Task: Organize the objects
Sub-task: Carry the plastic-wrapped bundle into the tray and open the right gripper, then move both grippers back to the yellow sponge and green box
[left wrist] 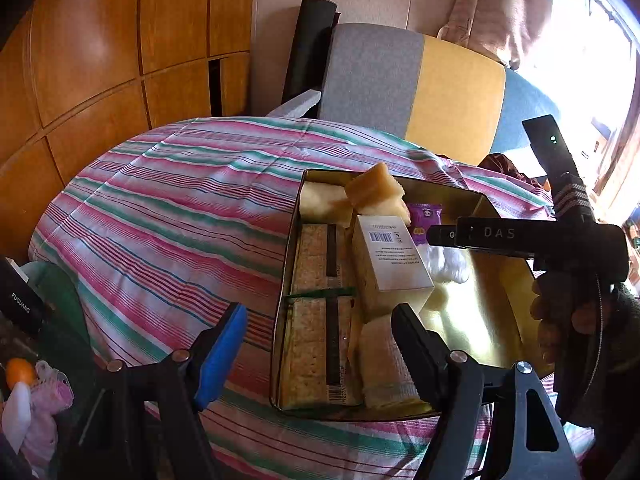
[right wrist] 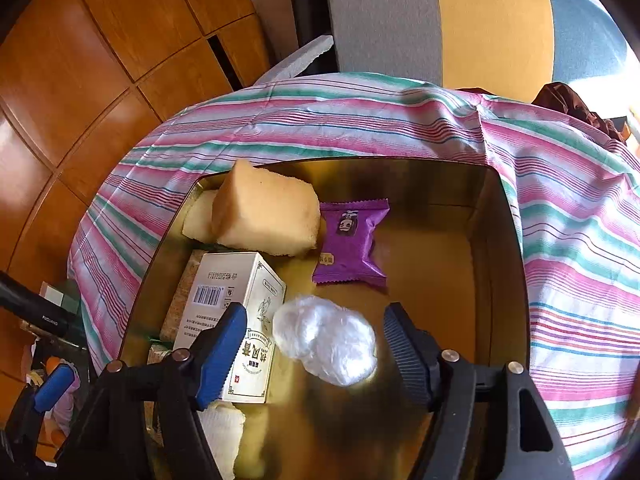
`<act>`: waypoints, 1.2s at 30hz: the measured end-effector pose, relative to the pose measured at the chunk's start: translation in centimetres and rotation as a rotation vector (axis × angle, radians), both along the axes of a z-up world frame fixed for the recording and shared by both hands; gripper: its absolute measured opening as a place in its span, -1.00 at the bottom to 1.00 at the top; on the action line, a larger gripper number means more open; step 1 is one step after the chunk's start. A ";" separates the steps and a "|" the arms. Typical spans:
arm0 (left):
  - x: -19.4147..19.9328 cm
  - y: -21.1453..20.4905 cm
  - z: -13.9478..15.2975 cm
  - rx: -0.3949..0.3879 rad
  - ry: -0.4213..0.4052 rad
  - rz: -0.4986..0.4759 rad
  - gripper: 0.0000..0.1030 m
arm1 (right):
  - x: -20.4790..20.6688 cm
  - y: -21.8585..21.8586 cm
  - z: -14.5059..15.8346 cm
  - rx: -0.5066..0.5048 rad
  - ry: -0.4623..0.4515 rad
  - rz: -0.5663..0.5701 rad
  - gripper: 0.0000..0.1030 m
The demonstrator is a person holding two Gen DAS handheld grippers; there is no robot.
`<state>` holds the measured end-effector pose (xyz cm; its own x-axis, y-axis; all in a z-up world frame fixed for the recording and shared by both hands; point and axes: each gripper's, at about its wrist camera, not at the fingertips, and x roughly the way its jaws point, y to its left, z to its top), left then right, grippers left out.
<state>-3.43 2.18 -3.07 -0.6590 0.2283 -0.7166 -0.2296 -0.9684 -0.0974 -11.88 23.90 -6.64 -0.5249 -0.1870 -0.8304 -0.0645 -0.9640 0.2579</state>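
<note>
An open gold tin [left wrist: 496,292] [right wrist: 448,184] sits on a striped cloth. In it are pale cake blocks [right wrist: 266,216], a white barcoded box [right wrist: 228,312] [left wrist: 390,260], a purple packet [right wrist: 352,240], cracker packs [left wrist: 316,280] and a folded white cloth [left wrist: 384,364]. A crumpled white plastic wad [right wrist: 326,344] lies on the tin's floor between the fingers of my right gripper [right wrist: 316,346], which is open with its pads clear of the wad. My left gripper [left wrist: 320,344] is open over the tin's near left corner, above the cracker packs, holding nothing.
The striped cloth [left wrist: 180,200] covers the table around the tin. Behind it stand a grey, yellow and blue chair [left wrist: 416,88] and wooden cabinets [left wrist: 100,60]. A black case [left wrist: 20,300] and small clutter [left wrist: 32,400] lie at the left. A hand [left wrist: 560,312] grips the right tool.
</note>
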 end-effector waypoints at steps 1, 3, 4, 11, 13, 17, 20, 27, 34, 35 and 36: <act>0.1 0.1 0.0 0.000 0.001 -0.002 0.46 | 0.0 0.1 0.1 -0.002 0.002 -0.002 0.48; 0.2 0.3 0.2 -0.002 0.005 -0.008 0.46 | 0.4 0.4 0.4 -0.011 0.012 -0.008 0.48; 0.3 0.3 0.3 -0.004 0.011 -0.010 0.46 | 0.8 0.5 0.7 -0.013 0.019 -0.007 0.48; 0.9 1.1 1.1 -0.018 0.038 -0.023 0.47 | 3.5 1.6 2.5 0.011 0.076 -0.027 0.48; 1.1 1.4 1.2 -0.024 0.041 -0.031 0.48 | 4.3 2.0 2.9 0.024 0.088 -0.038 0.48; 1.5 2.0 1.4 -0.031 0.046 -0.045 0.49 | 5.8 2.8 3.3 0.038 0.103 -0.054 0.48; 1.7 2.3 1.5 -0.035 0.049 -0.055 0.49 | 6.9 3.2 3.6 0.058 0.112 -0.053 0.48; 2.3 3.1 1.7 -0.047 0.054 -0.079 0.49 | 9.4 5.2 3.9 0.059 0.129 -0.089 0.48; 2.9 4.8 2.1 -0.055 0.061 -0.126 0.49 | 12.8 10.5 4.7 0.065 0.140 -0.193 0.48; 3.0 5.2 2.1 -0.055 0.062 -0.138 0.49 | 13.3 11.5 4.7 0.070 0.139 -0.215 0.48; 3.1 5.6 2.2 -0.058 0.065 -0.150 0.49 | 13.9 12.7 4.7 0.075 0.137 -0.241 0.48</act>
